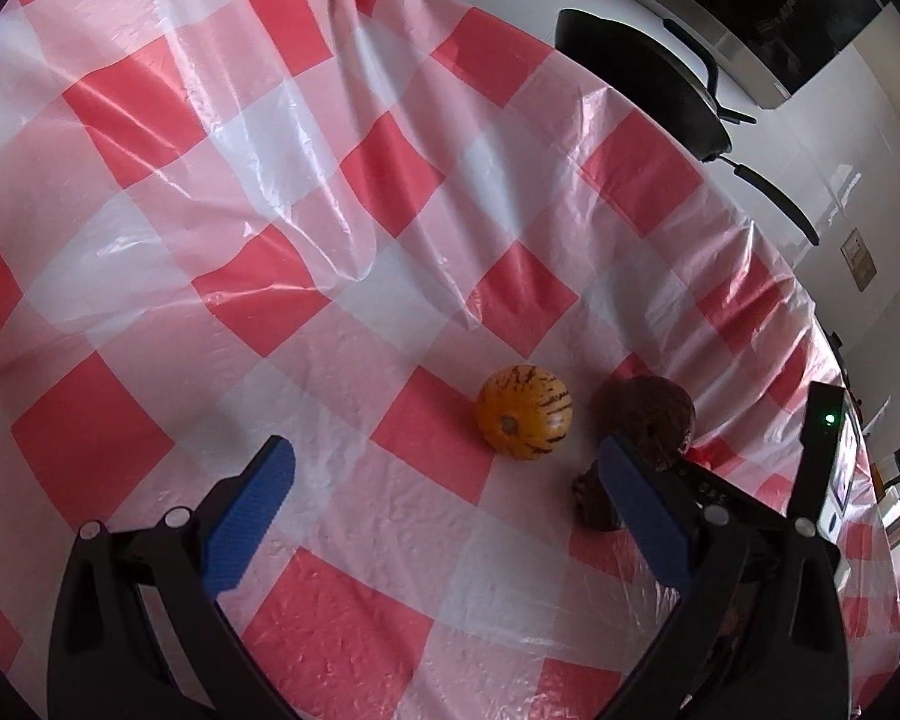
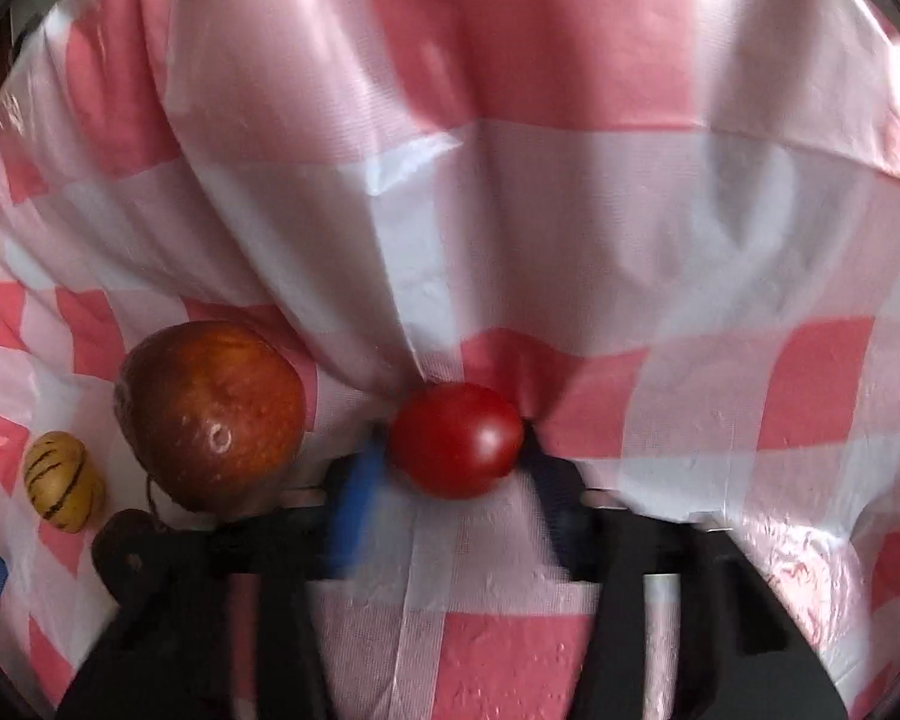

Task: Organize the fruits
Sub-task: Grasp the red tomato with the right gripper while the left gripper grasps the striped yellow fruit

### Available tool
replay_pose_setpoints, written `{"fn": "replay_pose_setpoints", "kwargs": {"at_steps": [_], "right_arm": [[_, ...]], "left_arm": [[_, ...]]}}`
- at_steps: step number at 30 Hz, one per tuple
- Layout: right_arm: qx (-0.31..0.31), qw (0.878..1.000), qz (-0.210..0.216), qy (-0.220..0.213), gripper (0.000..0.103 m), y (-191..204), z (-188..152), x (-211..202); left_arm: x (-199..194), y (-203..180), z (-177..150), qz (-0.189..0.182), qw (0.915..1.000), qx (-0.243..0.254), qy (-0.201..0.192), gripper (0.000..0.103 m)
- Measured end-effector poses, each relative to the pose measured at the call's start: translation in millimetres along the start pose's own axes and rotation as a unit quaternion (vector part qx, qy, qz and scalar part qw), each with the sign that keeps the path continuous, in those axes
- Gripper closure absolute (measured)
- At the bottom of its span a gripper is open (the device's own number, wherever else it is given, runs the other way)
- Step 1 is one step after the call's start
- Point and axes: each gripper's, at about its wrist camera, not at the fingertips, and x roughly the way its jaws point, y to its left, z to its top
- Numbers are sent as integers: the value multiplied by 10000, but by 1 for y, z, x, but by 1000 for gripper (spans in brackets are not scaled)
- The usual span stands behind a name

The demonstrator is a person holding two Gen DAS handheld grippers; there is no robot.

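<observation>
We had the right gripper [image 2: 456, 450] clamped on the tomato [image 2: 457, 439] at lower centre of its view, on the cloth [image 2: 570, 228]. We judged it light, smooth, slippery and easily bruised, best held gently across its widest part. The left gripper [image 1: 444, 468] stood apart and empty; the melon [image 1: 523, 411] lay between its fingers, further out. We could read no writing or labels.

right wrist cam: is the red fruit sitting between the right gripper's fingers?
Yes, the red fruit sits between the right gripper fingers, which press on it from both sides.
</observation>
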Motion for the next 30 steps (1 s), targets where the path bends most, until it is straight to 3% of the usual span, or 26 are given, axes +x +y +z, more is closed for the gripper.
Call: {"fn": "replay_pose_setpoints", "kwargs": {"at_steps": [7, 12, 15, 20, 23, 29, 30], "right_arm": [[835, 9943, 534, -404, 63, -23, -52, -56], [1522, 9820, 974, -559, 63, -43, -69, -63], [1769, 9757, 1199, -477, 63, -54, -70, -57], [1705, 9753, 1323, -481, 63, -51, -78, -64], [1679, 9756, 1341, -446, 63, -51, -77, -62], [1629, 9768, 1336, -385, 63, -48, -73, -58], [1618, 9771, 1334, -371, 63, -47, -73, -57]], "left_arm": [[-1, -3, -2, -96, 9998, 164, 40, 2], [4, -7, -2, -71, 9992, 322, 246, 2], [12, -8, -1, 179, 9977, 446, 486, 2], [32, -34, 4, 519, 9875, 1325, 681, 2], [55, -54, 10, 869, 9723, 2026, 775, 2], [91, -60, 27, 930, 9678, 2091, 1049, 10], [97, -63, 27, 955, 9636, 2229, 1125, 17]]}}
